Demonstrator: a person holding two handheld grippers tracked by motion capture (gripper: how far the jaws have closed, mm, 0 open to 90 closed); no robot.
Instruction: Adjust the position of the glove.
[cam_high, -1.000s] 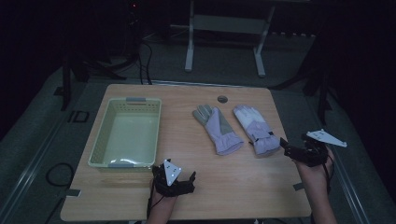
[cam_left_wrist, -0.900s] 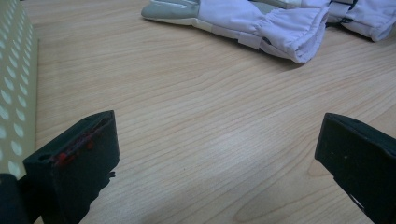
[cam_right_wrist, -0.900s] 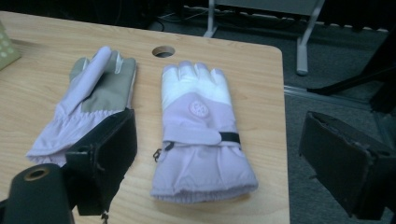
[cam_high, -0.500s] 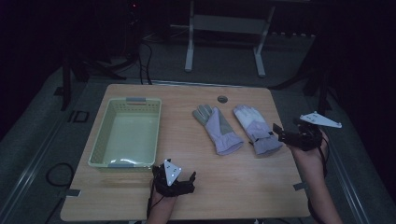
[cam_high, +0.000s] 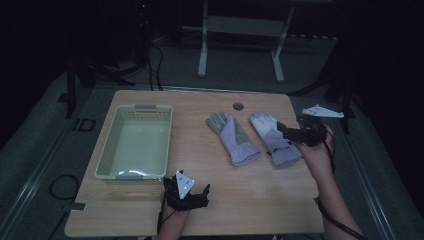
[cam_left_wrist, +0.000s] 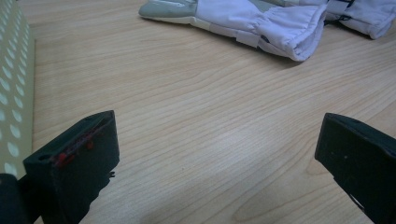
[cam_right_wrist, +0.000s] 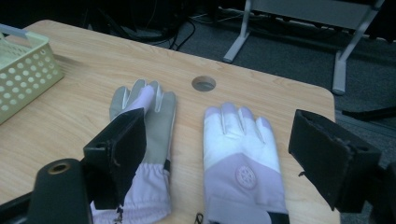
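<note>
While the two gloves lay side by side on the far half of the table (cam_high: 280, 210), the right glove (cam_high: 274, 137) sat close to the right edge and the left glove (cam_high: 233, 137) nearer the middle. Bare wood stretched between the gloves and the basket (cam_high: 112, 155) at the left. The right gripper (cam_high: 283, 129) hung over the right glove's cuff, pointing leftward, its jaws spread wide astride the glove after closing a little, gripping nothing. The left gripper (cam_high: 202, 192) rested at the near edge, jaws wide apart over bare wood.
</note>
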